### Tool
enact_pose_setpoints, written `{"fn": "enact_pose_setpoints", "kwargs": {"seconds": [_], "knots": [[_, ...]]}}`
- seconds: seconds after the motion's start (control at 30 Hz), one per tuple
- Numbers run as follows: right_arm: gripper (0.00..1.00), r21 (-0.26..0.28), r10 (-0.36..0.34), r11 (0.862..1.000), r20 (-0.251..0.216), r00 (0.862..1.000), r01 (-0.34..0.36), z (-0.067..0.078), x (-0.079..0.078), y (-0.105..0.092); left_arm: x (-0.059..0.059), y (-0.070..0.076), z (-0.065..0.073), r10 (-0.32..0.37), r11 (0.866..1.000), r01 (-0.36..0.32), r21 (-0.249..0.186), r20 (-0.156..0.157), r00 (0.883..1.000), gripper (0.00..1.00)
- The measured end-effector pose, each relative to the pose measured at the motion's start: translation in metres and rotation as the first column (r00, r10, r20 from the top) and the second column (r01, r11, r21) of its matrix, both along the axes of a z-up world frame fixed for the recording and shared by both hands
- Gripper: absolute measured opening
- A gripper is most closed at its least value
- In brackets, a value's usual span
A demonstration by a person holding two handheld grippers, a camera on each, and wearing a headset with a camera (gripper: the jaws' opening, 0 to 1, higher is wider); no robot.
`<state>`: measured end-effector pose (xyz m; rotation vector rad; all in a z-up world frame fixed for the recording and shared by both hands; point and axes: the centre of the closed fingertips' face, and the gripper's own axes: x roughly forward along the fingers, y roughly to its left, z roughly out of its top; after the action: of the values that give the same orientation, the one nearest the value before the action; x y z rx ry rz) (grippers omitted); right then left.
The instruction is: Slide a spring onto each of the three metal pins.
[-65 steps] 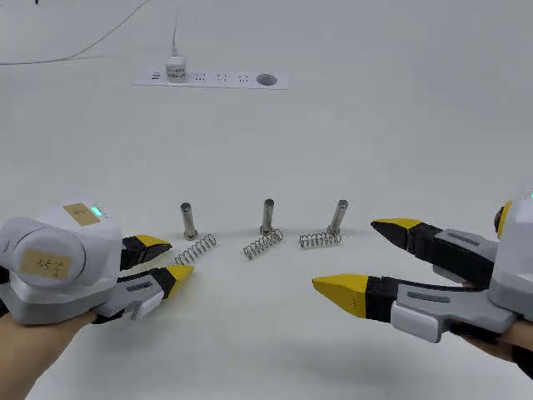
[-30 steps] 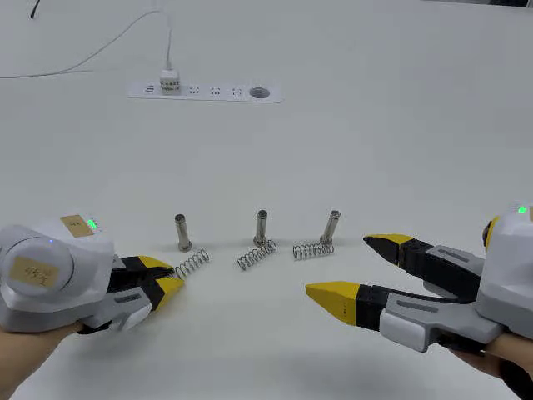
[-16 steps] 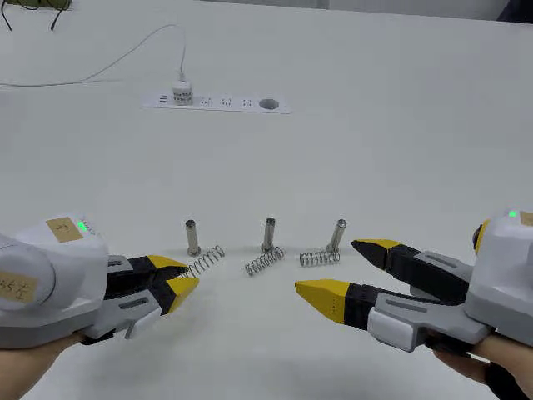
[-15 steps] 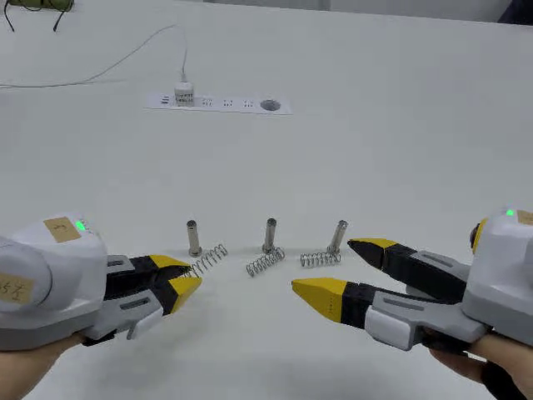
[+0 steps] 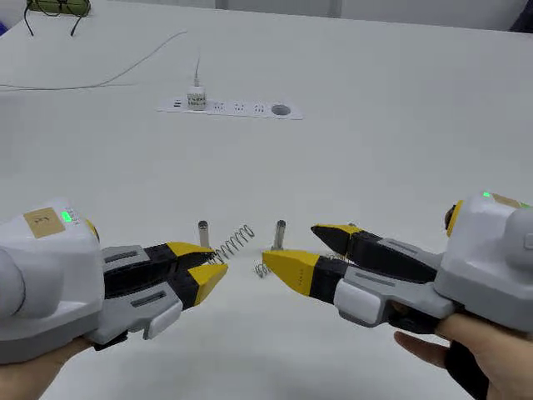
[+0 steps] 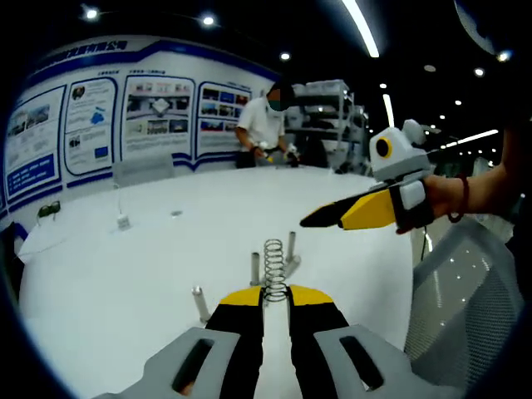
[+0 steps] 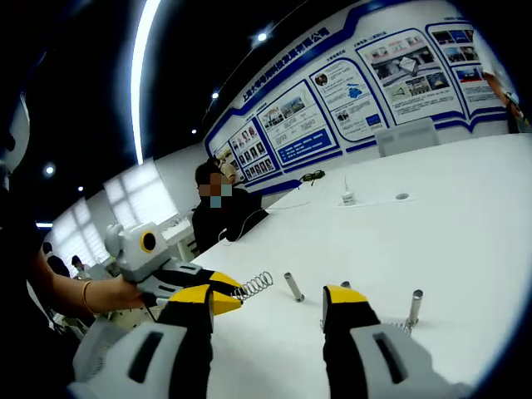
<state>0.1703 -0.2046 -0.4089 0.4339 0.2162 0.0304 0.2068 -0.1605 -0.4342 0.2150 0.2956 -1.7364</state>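
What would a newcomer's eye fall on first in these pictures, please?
The left gripper, low on the left of the head view, has its jaws shut on a spring held above the table. Facing it, the right gripper hangs wide open by the metal pins, with a power strip farther back.

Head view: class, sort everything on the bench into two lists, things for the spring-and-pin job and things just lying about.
Job: left gripper, shut on a spring; right gripper, open; pins; loose spring on the table.
Lying about: power strip; cable; dark object at the far edge.
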Motion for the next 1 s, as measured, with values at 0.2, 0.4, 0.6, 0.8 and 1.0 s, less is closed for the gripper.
{"fn": "enact_pose_setpoints", "kwargs": {"seconds": [0.2,0.4,0.6,0.8,1.0], "knots": [[0.46,0.072,0.011,0.997,0.026,1.000,-0.013,0.005,0.010,0.008,-0.010,0.000,0.009,-0.009,0.999,0.008,-0.047,-0.032,0.999,0.10],[0.35,0.160,0.020,0.987,0.047,0.999,-0.028,0.007,0.014,0.015,-0.021,0.000,0.017,-0.019,0.996,0.012,-0.088,-0.074,0.997,0.10],[0.29,0.235,0.018,0.971,0.079,0.997,-0.036,0.010,0.015,0.017,-0.027,0.001,0.016,-0.030,0.995,0.021,-0.100,-0.091,0.995,0.10],[0.25,0.301,0.012,0.953,0.088,0.996,-0.038,0.009,0.014,0.017,-0.031,0.002,0.019,-0.044,0.993,0.033,-0.117,-0.097,0.994,0.10],[0.19,0.347,0.007,0.937,0.100,0.995,-0.042,0.010,0.013,0.020,-0.033,0.001,0.021,-0.054,0.991,0.040,-0.127,-0.104,0.993,0.10]]}}
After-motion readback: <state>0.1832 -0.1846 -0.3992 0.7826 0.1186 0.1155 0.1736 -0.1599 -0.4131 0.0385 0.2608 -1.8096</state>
